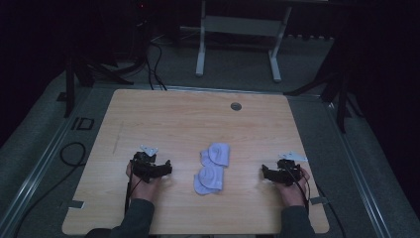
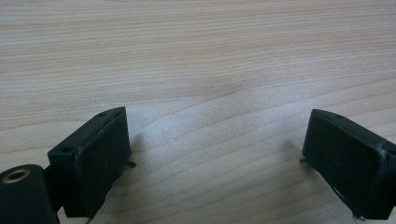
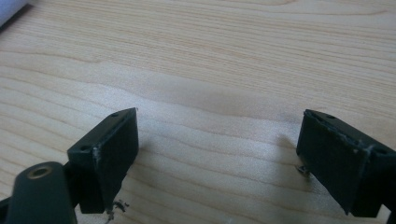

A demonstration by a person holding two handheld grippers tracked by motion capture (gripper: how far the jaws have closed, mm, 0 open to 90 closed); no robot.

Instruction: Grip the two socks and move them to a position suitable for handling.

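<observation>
Your left tool [image 1: 166, 167] and right tool [image 1: 266, 172]: jaws apart, empty, resting on counter [image 1: 173, 114]. Pale socks [image 1: 213, 168] between them, untouched. Work not yet begun; grasp remains.

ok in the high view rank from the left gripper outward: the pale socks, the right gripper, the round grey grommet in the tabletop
From the left gripper, jaws open:
1. Pale lavender socks, just right of it at mid-table.
2. Round grey grommet, near the far edge of the wooden table.
3. Right gripper, across the table on the right side.
Two and three are close to call.
</observation>
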